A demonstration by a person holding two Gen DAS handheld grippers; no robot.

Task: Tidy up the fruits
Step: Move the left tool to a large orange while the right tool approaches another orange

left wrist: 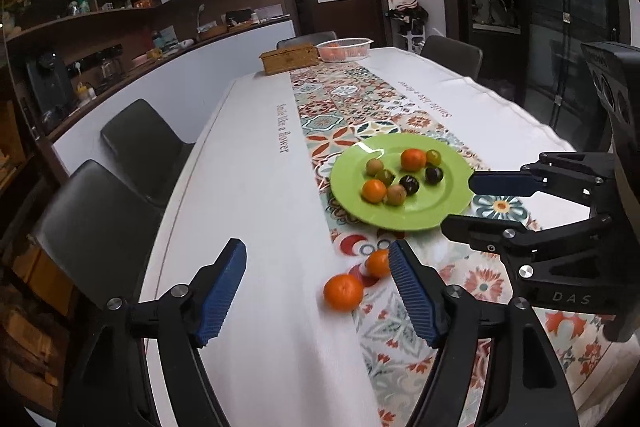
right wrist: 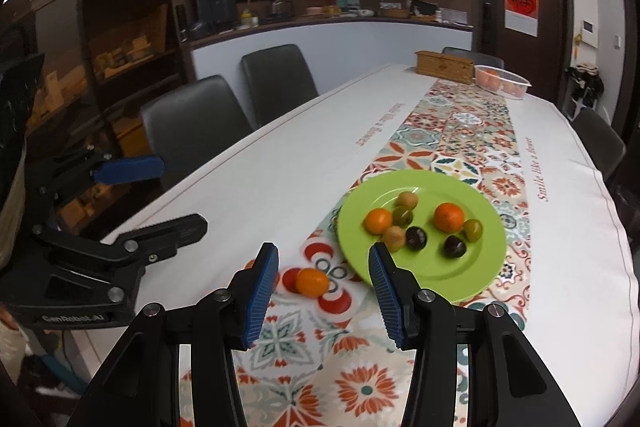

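A green plate (left wrist: 436,211) (right wrist: 480,267) on the patterned runner holds several small fruits: two oranges (left wrist: 413,159) (right wrist: 449,216), dark plums, green and tan ones. Two oranges lie loose on the cloth before the plate: one (left wrist: 343,291) between my left gripper's fingers, another (left wrist: 378,263) beside its right finger. My left gripper (left wrist: 318,293) (right wrist: 176,193) is open and empty above the near one. My right gripper (right wrist: 323,297) (left wrist: 460,201) is open and empty, with one loose orange (right wrist: 312,281) between its fingertips, by the plate's near rim.
A wooden box (left wrist: 289,58) (right wrist: 444,66) and a clear plastic tub of oranges (left wrist: 345,49) (right wrist: 502,80) stand at the table's far end. Grey chairs (left wrist: 136,143) (right wrist: 196,127) line the left side. A counter with kitchen items runs behind them.
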